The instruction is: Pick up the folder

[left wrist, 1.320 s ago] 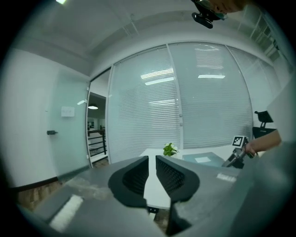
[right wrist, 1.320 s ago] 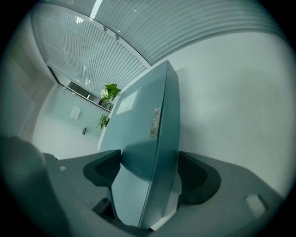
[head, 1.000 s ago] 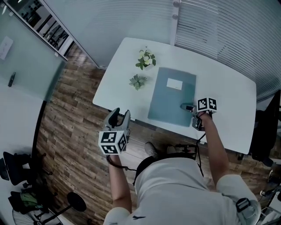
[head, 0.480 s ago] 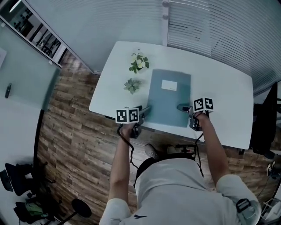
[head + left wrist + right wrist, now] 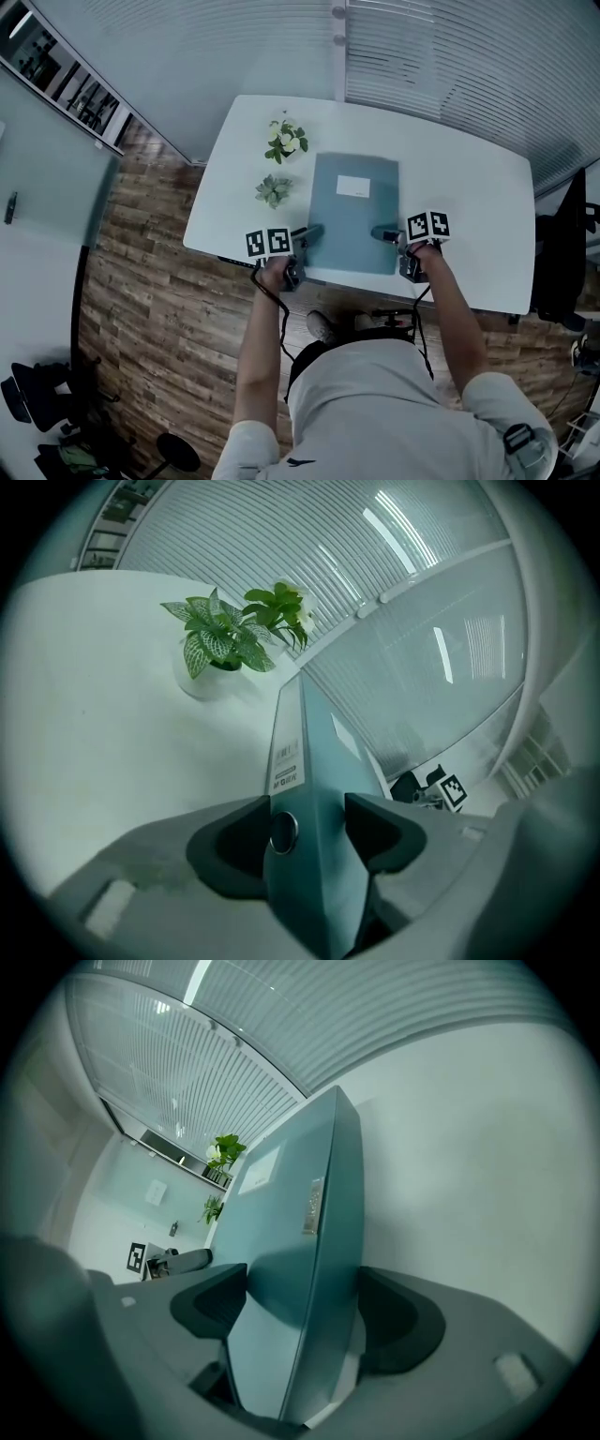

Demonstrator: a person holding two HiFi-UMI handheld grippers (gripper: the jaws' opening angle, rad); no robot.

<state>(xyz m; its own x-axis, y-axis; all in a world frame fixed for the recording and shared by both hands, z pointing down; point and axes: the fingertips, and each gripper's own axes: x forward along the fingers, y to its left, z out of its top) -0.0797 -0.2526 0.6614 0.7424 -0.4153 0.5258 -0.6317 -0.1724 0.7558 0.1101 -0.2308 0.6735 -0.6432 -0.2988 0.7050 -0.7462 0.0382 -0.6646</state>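
Teal folder [image 5: 354, 211] lies on the white table [image 5: 469, 192] at the centre of the frame, just right of a small leafy plant [image 5: 274, 190]. Left gripper [image 5: 312, 232], lower left of the folder: jaws just opened, spread astride its spine. Right gripper [image 5: 380, 232] pinches its lower right edge.

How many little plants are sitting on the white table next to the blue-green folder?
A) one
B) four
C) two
C: in the head view a flowering plant and a leafy plant stand on the table, both to the left of the folder, and no other plant is on it.
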